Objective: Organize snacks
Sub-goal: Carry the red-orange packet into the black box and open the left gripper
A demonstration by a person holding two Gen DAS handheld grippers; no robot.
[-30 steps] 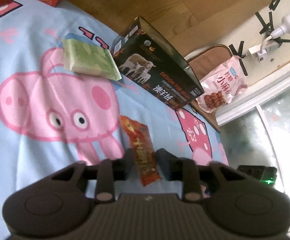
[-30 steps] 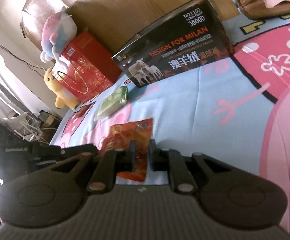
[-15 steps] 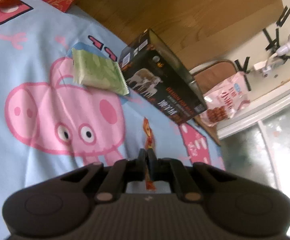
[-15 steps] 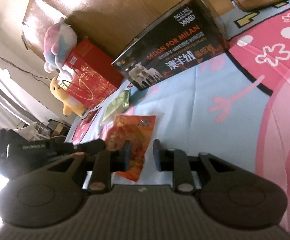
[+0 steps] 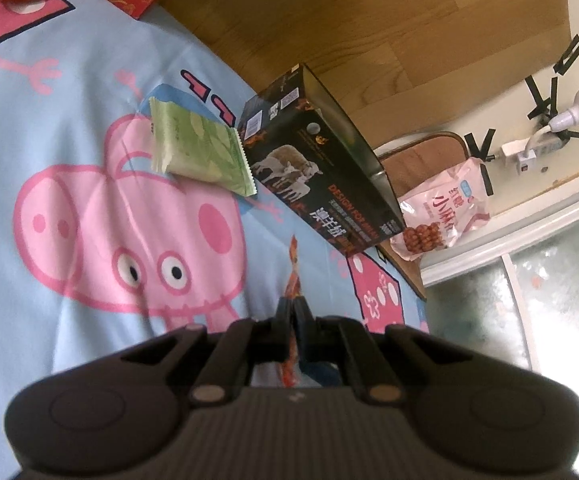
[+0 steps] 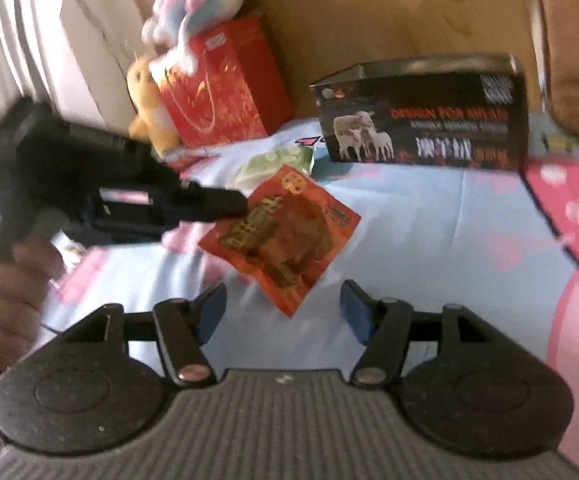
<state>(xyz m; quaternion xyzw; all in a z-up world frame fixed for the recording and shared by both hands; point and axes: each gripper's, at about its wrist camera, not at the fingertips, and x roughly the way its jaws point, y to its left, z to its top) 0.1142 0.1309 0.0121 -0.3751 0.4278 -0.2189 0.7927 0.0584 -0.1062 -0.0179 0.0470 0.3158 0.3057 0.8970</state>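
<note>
Two grippers are showing: the left gripper [image 5: 292, 312] is pinching the orange snack packet [image 6: 279, 232] above the bedsheet [image 6: 429, 220]; the right gripper [image 6: 283, 312] is standing spread, empty.

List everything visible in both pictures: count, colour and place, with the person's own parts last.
Orange packet: 1, orange-red, held above the sheet.
Green packet: 1, pale green, on sheet beside box.
Box: 1, black, on sheet by headboard.
Pink bag: 1, on brown cushion.
Red bag: 1, beside headboard.
Plush toys: 2, pastel and yellow, by red bag.
Sheet: 1, blue with pink pigs.
Left hand-held gripper: shut on orange packet.
Right hand-held gripper: open.
</note>
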